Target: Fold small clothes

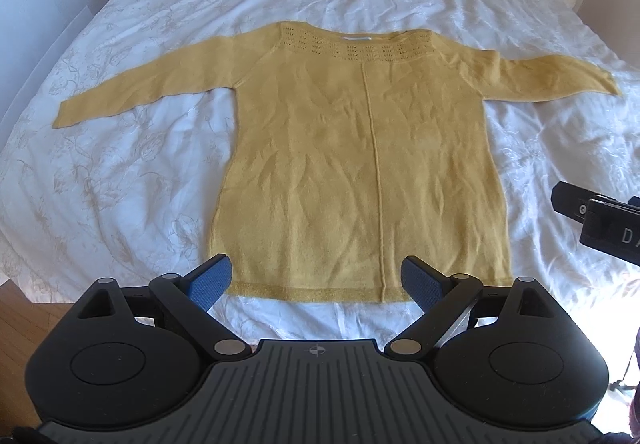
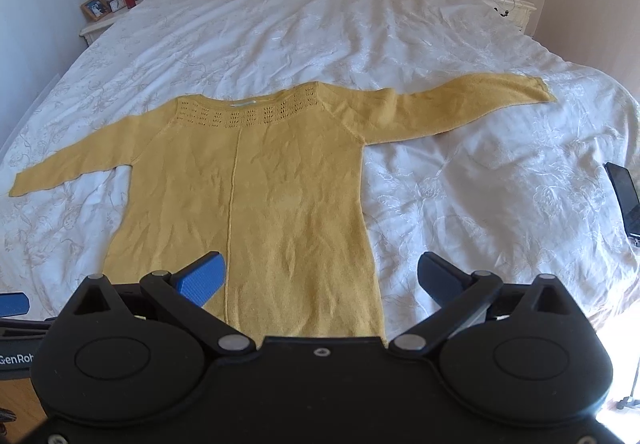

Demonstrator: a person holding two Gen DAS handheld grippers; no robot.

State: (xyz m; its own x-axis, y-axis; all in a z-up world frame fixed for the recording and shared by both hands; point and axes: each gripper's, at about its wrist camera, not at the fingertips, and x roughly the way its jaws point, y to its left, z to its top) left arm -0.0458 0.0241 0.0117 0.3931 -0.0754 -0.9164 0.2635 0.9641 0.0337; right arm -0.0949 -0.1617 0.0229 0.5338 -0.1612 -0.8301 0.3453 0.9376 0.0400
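sweater [image 1: 360, 163] flat | left tongs [image 1: 316, 280] wide — empty | right tongs [image 2: 322, 276] wide — empty

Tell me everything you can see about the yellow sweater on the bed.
The sweater is mustard-yellow, a soft fuzzy-looking knit. It lies flat and unfolded on the white bedspread, neckline away from the cameras, both long sleeves spread sideways. A band of openwork eyelets runs below the wide neckline, a raised seam runs down the middle, and the hem has a narrow ribbed edge. The fabric is lightly wrinkled. Neither gripper touches it: the left gripper and right gripper are open above the hem end.
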